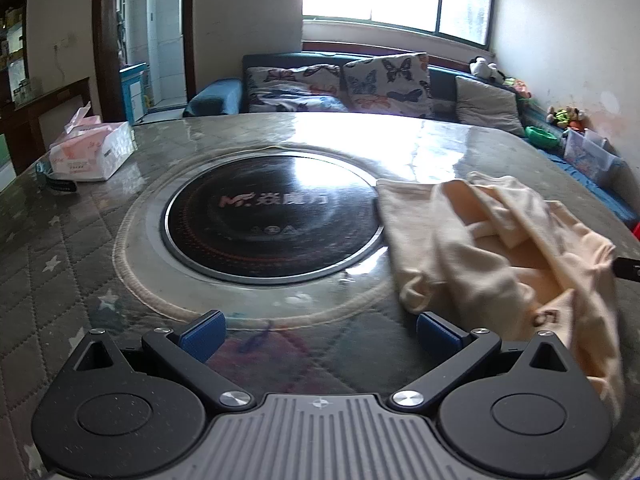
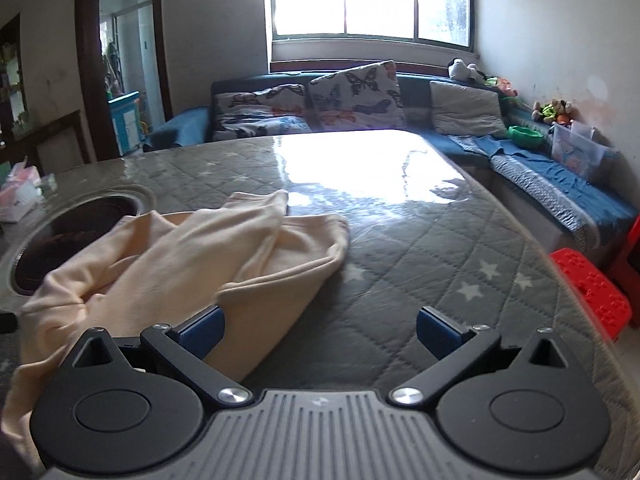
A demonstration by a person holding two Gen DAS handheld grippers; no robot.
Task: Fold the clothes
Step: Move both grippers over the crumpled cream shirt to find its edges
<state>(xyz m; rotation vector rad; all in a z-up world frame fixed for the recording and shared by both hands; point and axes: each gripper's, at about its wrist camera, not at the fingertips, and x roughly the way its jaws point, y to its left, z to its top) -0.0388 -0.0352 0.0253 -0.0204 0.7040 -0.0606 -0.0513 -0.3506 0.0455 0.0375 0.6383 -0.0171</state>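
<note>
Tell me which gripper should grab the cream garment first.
Probably right. The right gripper is open with one pad beside the cream garment. The left gripper, also open, faces the hob.

A: The cream garment [image 1: 500, 240] runs off the right edge of the left wrist view, and its near folds are blurred.

B: In the right wrist view it slips behind the gripper body, bottom left. The cooktop [image 2: 60, 240] is half covered by it.

A: The tissue pack [image 2: 18, 196] is cut by the left edge. Its print is too small to read.
</note>
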